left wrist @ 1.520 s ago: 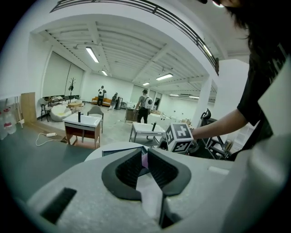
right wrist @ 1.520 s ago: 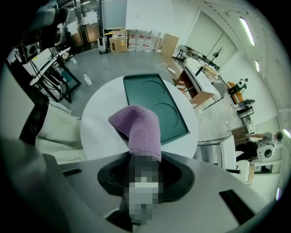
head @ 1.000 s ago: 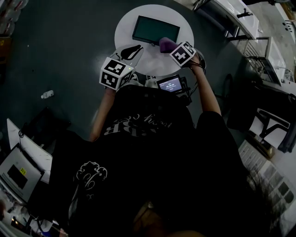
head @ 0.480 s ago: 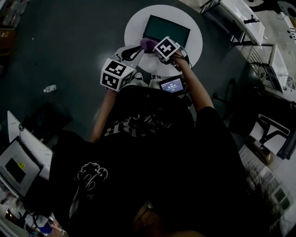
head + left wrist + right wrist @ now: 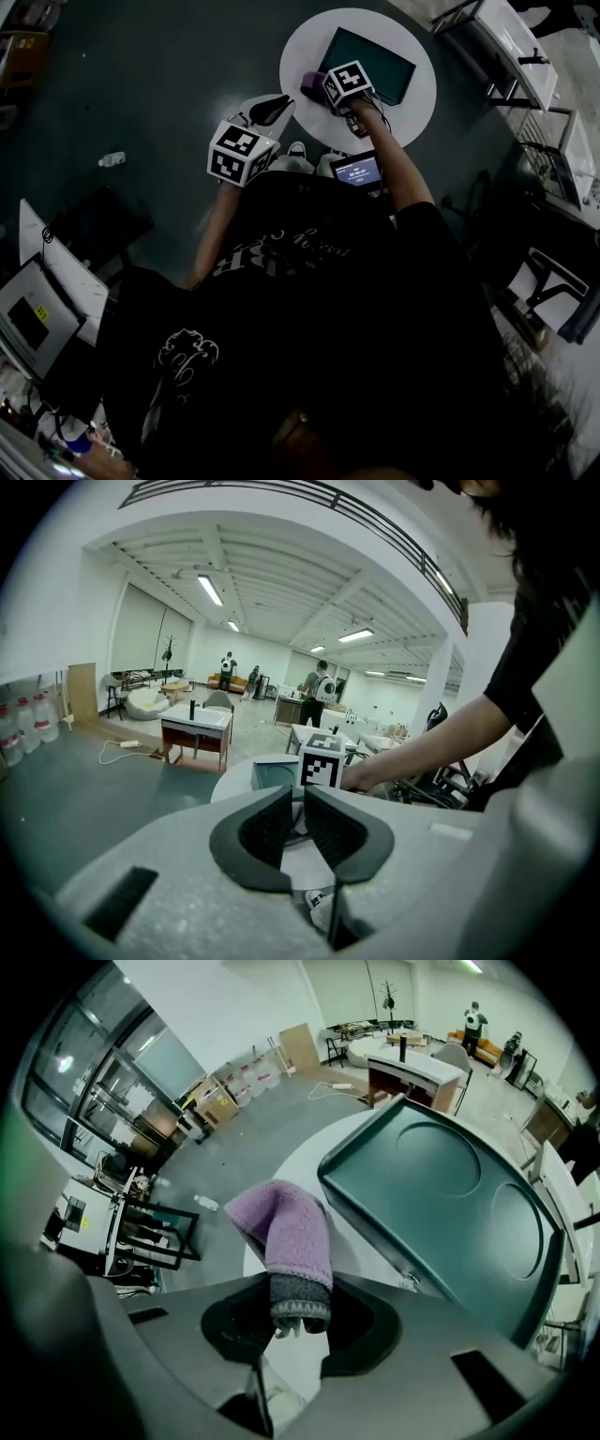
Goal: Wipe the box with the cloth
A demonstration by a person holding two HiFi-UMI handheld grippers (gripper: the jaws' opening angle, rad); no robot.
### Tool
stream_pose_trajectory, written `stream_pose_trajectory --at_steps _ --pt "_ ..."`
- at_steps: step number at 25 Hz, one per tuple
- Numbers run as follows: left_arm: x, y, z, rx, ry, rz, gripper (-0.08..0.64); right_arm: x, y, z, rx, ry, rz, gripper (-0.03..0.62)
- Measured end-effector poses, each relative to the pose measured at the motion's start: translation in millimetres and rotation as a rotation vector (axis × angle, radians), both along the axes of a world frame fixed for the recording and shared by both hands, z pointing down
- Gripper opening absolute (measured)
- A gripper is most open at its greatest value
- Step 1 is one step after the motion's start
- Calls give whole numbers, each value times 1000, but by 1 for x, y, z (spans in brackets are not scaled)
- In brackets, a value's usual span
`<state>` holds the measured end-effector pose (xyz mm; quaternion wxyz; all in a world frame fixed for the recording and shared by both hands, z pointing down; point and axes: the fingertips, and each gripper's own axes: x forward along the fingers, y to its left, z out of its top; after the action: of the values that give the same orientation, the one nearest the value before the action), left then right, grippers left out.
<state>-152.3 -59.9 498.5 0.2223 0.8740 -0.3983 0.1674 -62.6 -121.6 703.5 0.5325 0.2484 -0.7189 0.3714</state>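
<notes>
A dark green box [image 5: 370, 62] with two round dents in its top [image 5: 450, 1194] lies on the round white table [image 5: 412, 103]. My right gripper [image 5: 321, 89] is shut on a purple cloth [image 5: 286, 1232], which hangs out past the jaws beside the box's near left corner, over the table's left part. The cloth [image 5: 310, 86] shows just left of that gripper's marker cube. My left gripper [image 5: 270, 109] hovers off the table's left edge with its jaws [image 5: 298, 808] nearly together and nothing between them. It does not touch the box.
A small lit screen [image 5: 358, 172] and white shoes [image 5: 296, 150] sit just below the table. On the grey floor lies a bottle [image 5: 111, 159]. Laptops [image 5: 33, 319] stand at the left; white desks and racks [image 5: 525, 56] stand at the right.
My right gripper has carried the cloth leftward along the box's near edge, from its right corner to past its left corner. The left gripper has hardly moved.
</notes>
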Motion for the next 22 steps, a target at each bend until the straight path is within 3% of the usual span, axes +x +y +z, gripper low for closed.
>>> stream_pose_trajectory --at_steps 4,9,14,22 --pt "-7 -4 -3 11 -1 -13 34 22 0 7 -18 27 66 100" --pt "7 -11 -5 11 8 9 34 58 6 1 -35 49 54 100" --pt "55 -22 -7 22 15 70 34 109 18 -4 -72 26 47 100" --pt "148 -33 -8 9 15 147 34 208 22 -7 -72 66 52 101"
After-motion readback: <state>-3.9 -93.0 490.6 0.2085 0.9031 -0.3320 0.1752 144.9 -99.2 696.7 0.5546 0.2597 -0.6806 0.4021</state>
